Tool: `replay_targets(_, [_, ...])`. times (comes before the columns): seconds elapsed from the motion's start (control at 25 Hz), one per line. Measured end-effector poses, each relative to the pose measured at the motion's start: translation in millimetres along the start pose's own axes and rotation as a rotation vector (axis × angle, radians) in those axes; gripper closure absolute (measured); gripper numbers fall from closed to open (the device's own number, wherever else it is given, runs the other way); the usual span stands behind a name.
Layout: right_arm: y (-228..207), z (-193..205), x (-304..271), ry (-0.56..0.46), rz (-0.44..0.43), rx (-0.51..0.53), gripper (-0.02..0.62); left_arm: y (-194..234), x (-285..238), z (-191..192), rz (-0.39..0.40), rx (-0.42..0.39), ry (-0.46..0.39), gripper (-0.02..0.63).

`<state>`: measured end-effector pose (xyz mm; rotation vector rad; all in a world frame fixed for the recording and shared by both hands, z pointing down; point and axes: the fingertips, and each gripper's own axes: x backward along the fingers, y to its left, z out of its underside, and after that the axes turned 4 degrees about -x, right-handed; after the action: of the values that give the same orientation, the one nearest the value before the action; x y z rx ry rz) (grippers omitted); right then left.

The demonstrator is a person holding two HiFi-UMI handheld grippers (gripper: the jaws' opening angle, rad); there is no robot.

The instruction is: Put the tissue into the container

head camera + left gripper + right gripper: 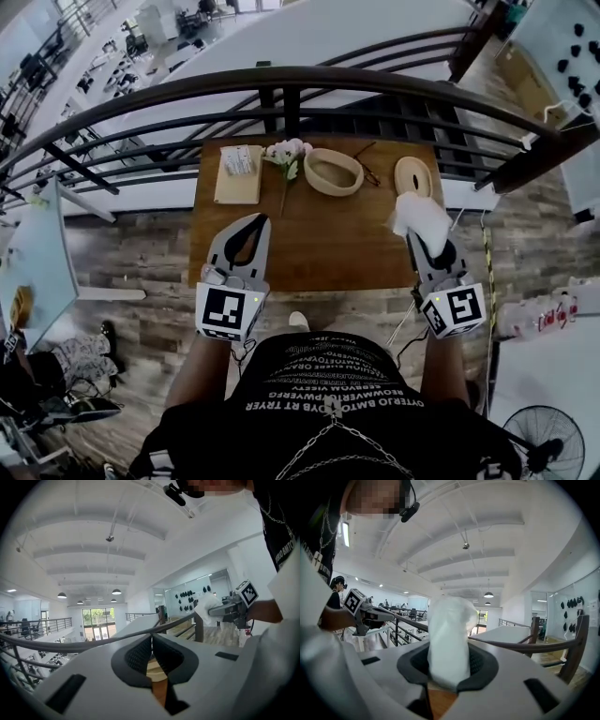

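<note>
The right gripper (418,242) clamps the tissue (422,216), its long axis running out along the jaws; left gripper (262,222) closed, empty.

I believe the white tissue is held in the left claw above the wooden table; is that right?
Not quite: the tissue is held in the right claw, not the left claw, above the wooden table. The right gripper view shows it clamped between that claw's jaws.

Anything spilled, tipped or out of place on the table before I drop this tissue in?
Nothing stands out. The container sits upright and open, what looks like its lid lies flat to its right, and the right gripper holds the tissue.
</note>
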<state>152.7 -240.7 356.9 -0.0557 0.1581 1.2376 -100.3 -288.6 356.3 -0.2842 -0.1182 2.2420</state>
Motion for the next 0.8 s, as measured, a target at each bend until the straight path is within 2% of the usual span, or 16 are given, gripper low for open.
replay_targets(0.32, [-29.8, 43.8, -71.1, 0.081, -0.022, -0.016, 0.476, 0.7, -45.8, 20.1, 0.056, 0.026, 0.037, 0.575])
replay_targets(0.8, [-80.6, 179.4, -222.2, 0.373, -0.182, -0.058, 0.476, 16.0, -128.4, 28.4, -0.004, 0.051, 0.098, 0.575])
